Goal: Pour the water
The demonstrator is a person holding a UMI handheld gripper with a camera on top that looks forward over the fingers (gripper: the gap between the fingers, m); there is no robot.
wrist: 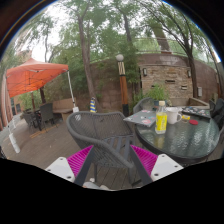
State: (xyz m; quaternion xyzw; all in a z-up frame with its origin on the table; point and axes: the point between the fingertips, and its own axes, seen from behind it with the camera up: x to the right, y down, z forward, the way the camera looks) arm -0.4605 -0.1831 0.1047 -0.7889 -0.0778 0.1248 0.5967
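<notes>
The claw (112, 160) is hanging open with nothing between its magenta pads (80, 160), pointing at a dark wicker garden chair (103, 135) just ahead. Beyond the chair, to the right, a round glass-topped desk (180, 140) is carrying a tall yellow bottle (161, 120) and a white cup (173, 116), well beyond the fingers.

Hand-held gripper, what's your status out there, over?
Hand-held gripper open, holding nothing. Yellow bottle on glass table, ahead and to the right. Wicker chair stands between fingers and table.
</notes>
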